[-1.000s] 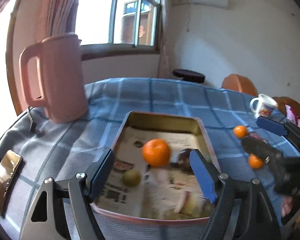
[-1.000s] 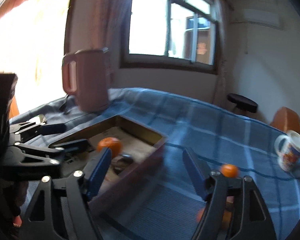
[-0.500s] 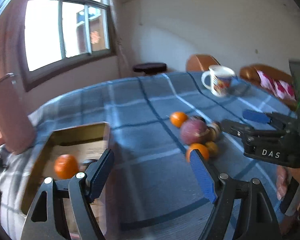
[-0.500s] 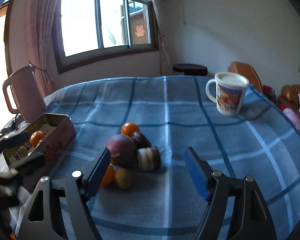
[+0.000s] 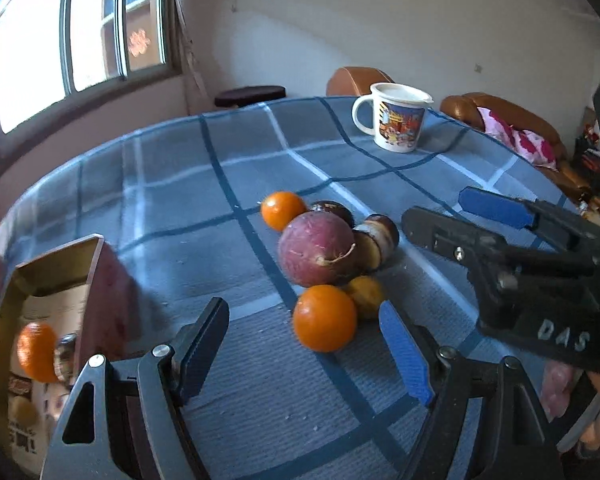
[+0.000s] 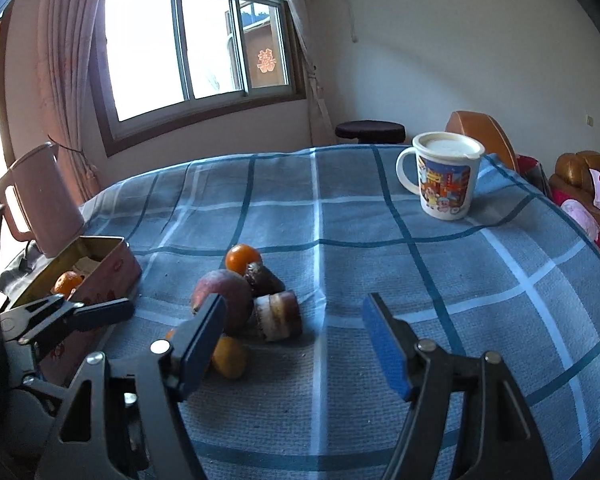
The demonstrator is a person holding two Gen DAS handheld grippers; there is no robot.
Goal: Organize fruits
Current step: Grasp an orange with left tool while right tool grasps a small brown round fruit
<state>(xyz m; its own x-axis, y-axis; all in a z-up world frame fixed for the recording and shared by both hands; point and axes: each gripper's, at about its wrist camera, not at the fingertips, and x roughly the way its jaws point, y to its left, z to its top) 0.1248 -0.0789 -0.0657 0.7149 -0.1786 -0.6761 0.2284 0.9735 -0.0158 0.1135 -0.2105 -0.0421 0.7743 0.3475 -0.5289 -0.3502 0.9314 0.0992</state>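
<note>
A pile of fruit lies on the blue checked tablecloth: a near orange [image 5: 325, 323], a big reddish-purple fruit [image 5: 318, 255] [image 6: 222, 303], a far orange [image 5: 283, 211] [image 6: 243, 258], dark cut pieces [image 5: 374, 240] [image 6: 278, 315] and a small yellow fruit [image 5: 365, 297] [image 6: 229, 357]. My left gripper [image 5: 306, 348] is open, its jaws either side of the near orange, just short of it. My right gripper [image 6: 296, 344] is open and empty, right of the pile. An open tin box [image 5: 56, 276] [image 6: 108, 272] at left holds an orange [image 5: 36, 352] [image 6: 67, 283].
A lidded picture mug [image 5: 396, 122] [image 6: 446, 178] stands at the far right of the table. A pink kettle [image 6: 40, 204] stands behind the tin. Brown chairs [image 6: 580, 176] and a dark stool [image 6: 370, 130] lie beyond the table edge.
My left gripper swung right from over the tin to the fruit pile and closed in on the near orange. My right gripper also turned right toward the pile and moved nearer.
</note>
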